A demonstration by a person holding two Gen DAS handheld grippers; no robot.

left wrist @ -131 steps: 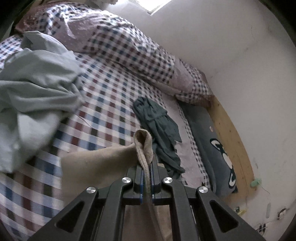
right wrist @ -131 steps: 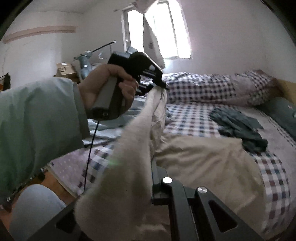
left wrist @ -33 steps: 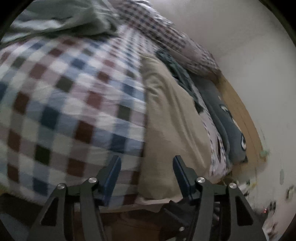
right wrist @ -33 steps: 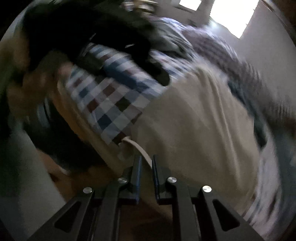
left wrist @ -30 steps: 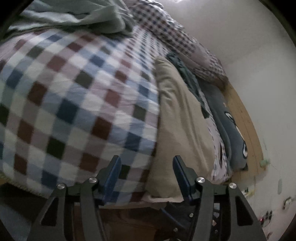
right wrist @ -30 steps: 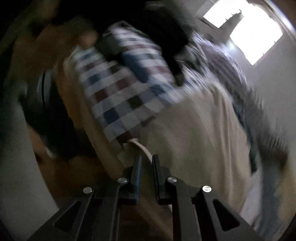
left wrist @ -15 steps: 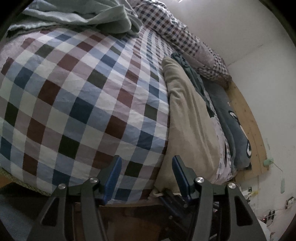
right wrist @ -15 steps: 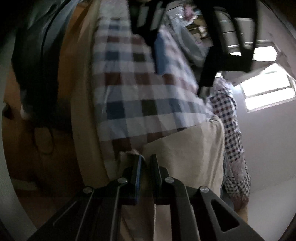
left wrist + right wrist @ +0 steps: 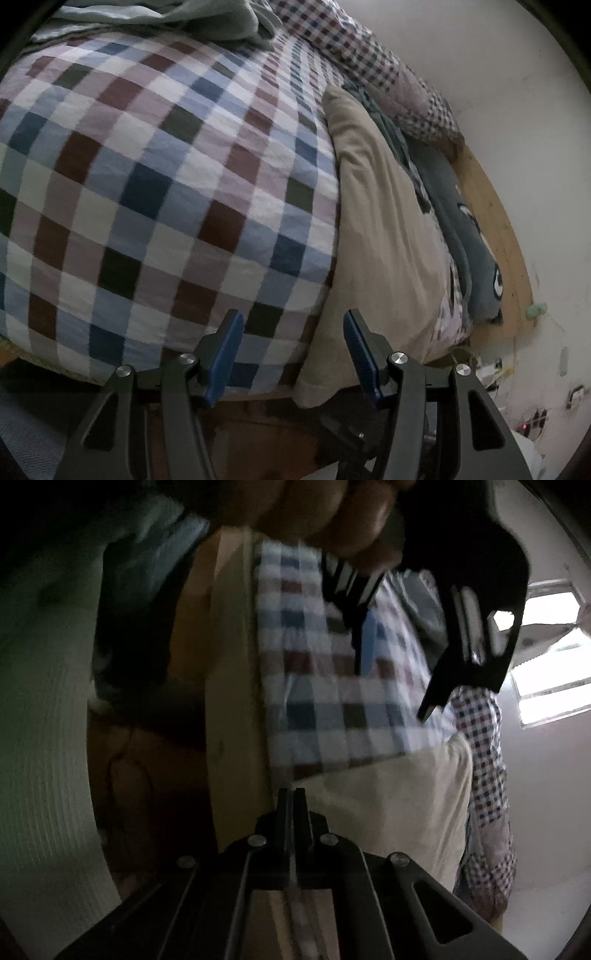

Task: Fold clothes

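Since a second ago, the right tongs have shut on the beige garment's near corner. Left tongs hang open, empty, at the bed's foot edge, with the garment's long axis running away toward the pillows.

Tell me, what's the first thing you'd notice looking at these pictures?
The big checked bedsheet fills most of the left wrist view. A beige garment lies along its right side, with its near edge drooping over the bed's edge between the open blue-padded left gripper. In the dim right wrist view, the right gripper is shut at that garment's corner, and a bright window glows at the right.
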